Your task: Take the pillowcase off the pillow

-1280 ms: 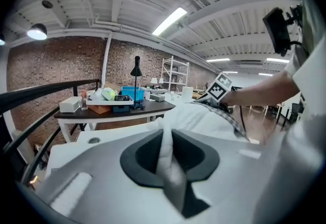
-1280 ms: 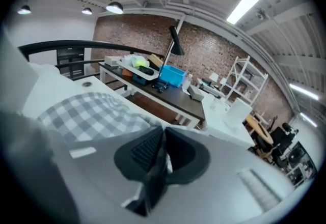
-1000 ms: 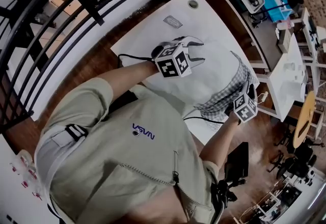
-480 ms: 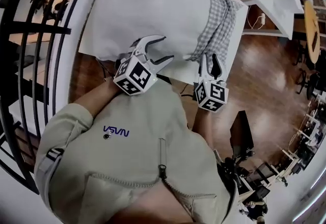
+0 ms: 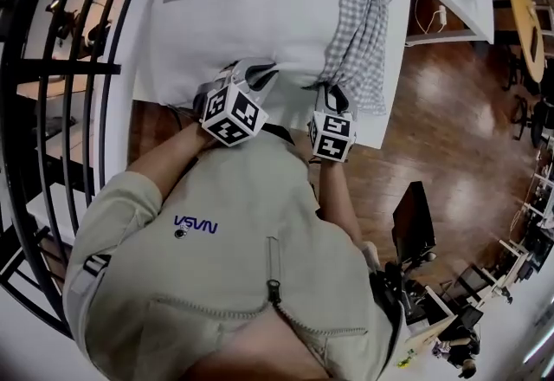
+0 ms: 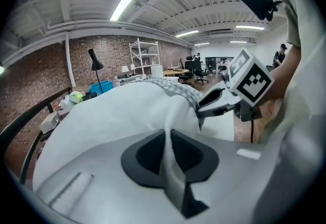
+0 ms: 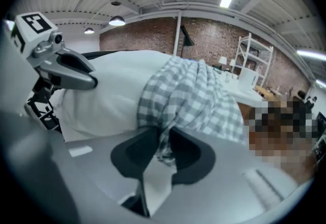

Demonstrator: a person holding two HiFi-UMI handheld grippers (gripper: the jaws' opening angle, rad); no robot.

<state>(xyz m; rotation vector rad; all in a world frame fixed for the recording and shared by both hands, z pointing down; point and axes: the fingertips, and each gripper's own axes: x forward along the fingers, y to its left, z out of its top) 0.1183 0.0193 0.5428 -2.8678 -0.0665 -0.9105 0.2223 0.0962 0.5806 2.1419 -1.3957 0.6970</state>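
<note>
Nearest us, our left gripper is closing its jaws on a pinched fold of the white pillow at its near edge. Just right of it, our right gripper is closing on the bunched hem of the checked pillowcase. Beyond that gripper, the pillowcase covers only the pillow's right end. Both lie on the white counter.

Your left gripper is closing on the near edge of the pillow; your right gripper, just beside, is closing on the pillowcase.
</note>
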